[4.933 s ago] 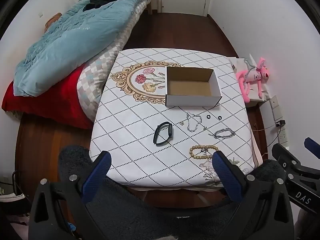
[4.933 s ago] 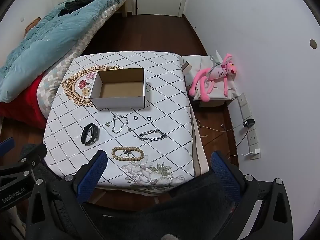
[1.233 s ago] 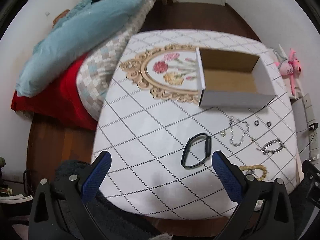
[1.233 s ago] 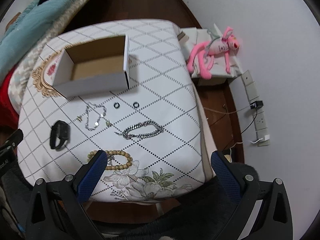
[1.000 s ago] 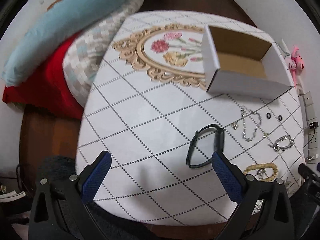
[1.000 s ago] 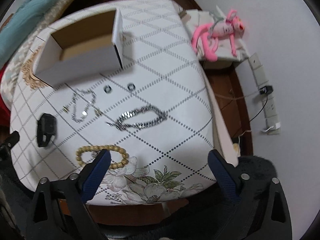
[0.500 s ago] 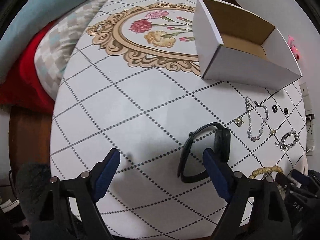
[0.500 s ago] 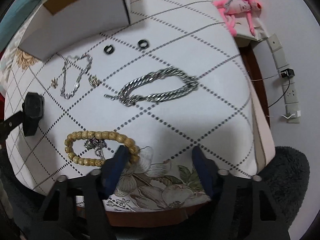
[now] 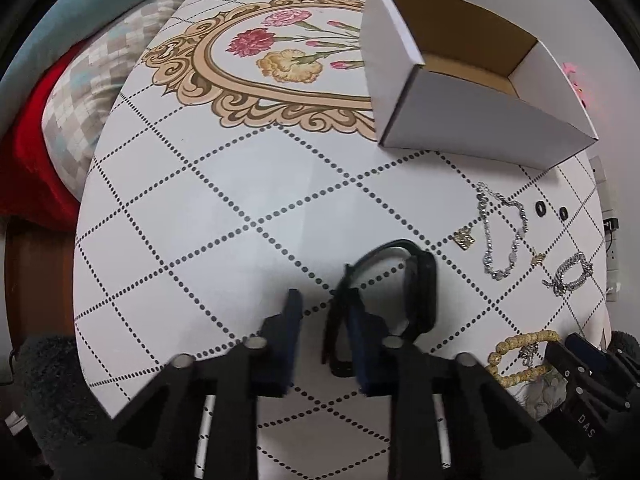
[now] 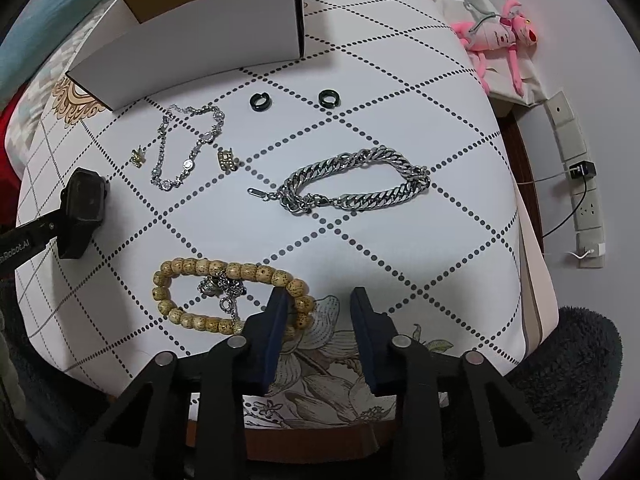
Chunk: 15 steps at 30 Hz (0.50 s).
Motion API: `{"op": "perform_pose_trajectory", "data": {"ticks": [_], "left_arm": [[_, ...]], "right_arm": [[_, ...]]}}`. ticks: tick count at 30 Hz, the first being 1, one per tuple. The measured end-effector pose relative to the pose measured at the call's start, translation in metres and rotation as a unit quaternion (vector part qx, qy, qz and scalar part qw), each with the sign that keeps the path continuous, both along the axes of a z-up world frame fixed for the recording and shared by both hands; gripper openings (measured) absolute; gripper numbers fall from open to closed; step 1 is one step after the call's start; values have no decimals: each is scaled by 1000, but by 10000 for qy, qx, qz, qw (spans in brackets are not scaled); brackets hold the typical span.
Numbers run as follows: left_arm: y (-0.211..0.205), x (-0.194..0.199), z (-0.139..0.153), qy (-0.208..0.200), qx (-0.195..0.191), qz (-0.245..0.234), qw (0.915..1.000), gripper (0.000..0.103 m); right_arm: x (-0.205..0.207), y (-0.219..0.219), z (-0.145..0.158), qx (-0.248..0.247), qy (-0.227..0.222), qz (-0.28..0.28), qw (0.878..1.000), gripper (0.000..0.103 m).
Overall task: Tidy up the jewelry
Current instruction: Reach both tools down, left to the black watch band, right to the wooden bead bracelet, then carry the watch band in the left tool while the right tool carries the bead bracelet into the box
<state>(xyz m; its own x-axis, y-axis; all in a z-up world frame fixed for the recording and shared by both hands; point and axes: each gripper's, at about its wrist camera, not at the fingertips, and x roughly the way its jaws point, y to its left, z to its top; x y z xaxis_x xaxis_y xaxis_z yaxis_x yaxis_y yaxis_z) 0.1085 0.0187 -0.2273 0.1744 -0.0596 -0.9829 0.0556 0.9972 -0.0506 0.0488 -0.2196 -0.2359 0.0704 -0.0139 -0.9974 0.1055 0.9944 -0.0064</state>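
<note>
A black wristband (image 9: 416, 280) lies on the white table; its strap's near end sits between the fingers of my left gripper (image 9: 320, 304), which is partly closed around it with a gap left. The band also shows in the right wrist view (image 10: 82, 208). My right gripper (image 10: 318, 300) is partly closed around the right end of a wooden bead bracelet (image 10: 224, 268), beads between its fingers. A heavy silver chain bracelet (image 10: 356, 188), a thin silver chain (image 10: 188, 148), two black rings (image 10: 260, 101) and small gold earrings (image 10: 227, 159) lie farther off. The open white box (image 9: 472, 76) stands at the back.
The table (image 9: 200, 200) has a dotted diamond cloth with a floral medallion (image 9: 280, 56). Bedding (image 9: 60, 80) lies to the left. A pink plush toy (image 10: 496, 36) and wall sockets (image 10: 576, 168) are to the right, past the table edge.
Both grippers came down to the table and narrowed from wide open: the left around the black wristband's strap, the right around the end of the bead bracelet.
</note>
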Motion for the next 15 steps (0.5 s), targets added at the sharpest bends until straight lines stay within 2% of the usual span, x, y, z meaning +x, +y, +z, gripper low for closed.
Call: {"op": "perform_pose_trajectory", "data": {"ticks": [2, 4, 11, 13, 15], "left_arm": [[-3, -1, 0, -12, -36, -29, 10000, 8], [-6, -2, 0, -34, -17, -54, 10000, 7], [-10, -5, 2, -76, -13, -54, 10000, 7], [-10, -7, 3, -78, -22, -57, 10000, 6], [-10, -8, 1, -85, -47, -61, 9999, 4]], "right_arm": [[-3, 5, 2, -4, -17, -2, 10000, 30], [-3, 4, 3, 0, -40, -16, 10000, 24], [-5, 3, 4, 8, -79, -32, 10000, 18], [-6, 3, 4, 39, -94, -51, 9999, 10], [-6, 2, 5, 123, -119, -83, 9998, 10]]}}
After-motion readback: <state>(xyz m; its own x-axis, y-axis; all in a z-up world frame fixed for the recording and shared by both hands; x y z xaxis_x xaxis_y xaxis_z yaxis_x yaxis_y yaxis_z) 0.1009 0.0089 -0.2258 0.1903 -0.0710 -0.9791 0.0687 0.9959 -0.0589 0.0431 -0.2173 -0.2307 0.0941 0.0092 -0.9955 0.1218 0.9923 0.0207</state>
